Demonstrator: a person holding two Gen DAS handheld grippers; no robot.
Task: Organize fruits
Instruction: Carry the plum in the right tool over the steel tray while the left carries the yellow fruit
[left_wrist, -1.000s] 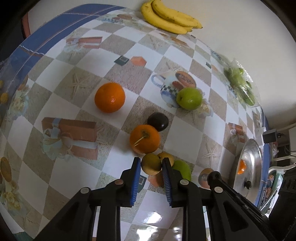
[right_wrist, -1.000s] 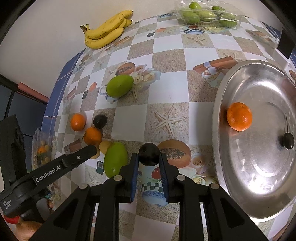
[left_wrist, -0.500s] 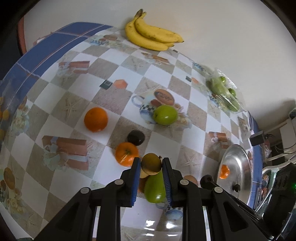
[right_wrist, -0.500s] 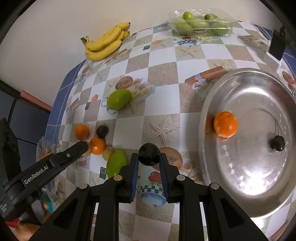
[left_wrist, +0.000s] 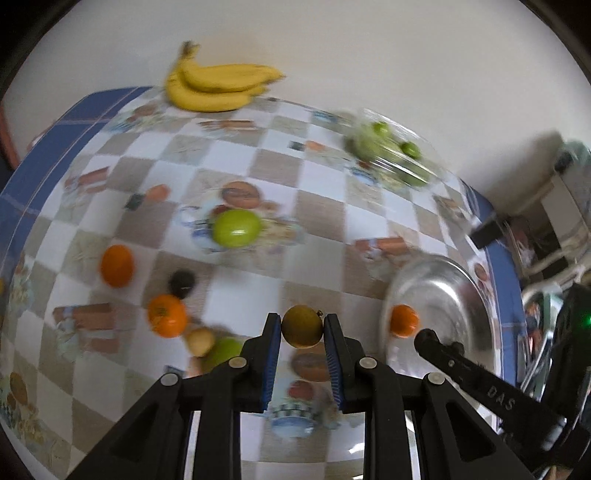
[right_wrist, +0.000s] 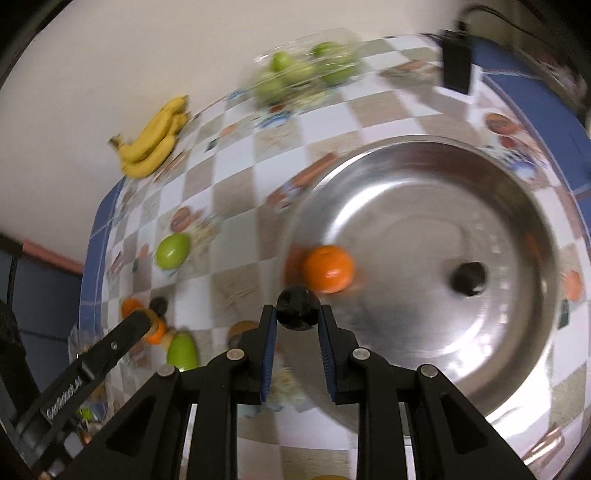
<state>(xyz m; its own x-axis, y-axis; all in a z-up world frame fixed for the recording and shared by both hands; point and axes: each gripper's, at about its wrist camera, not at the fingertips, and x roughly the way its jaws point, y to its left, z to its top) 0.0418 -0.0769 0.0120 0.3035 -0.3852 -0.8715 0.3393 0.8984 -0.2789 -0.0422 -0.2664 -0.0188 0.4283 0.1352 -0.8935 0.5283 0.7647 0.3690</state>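
A: What is being held by the left hand-held gripper (left_wrist: 301, 328)?

B: A round yellow-brown fruit (left_wrist: 301, 325) is being clamped above the desk (left_wrist: 240, 295); the steel tray (left_wrist: 443, 295) is lying to its right.

A: And by the right hand-held gripper (right_wrist: 298, 314)?

B: A small, glossy dark fruit (right_wrist: 298, 308) is being gripped just over the tray's near-left rim, beside the orange (right_wrist: 328, 268). That side is judged nearer.

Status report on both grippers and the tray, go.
Left gripper shut on yellow-brown fruit, short of tray. Right gripper shut on dark fruit, at tray rim. One orange in tray. Path clear.
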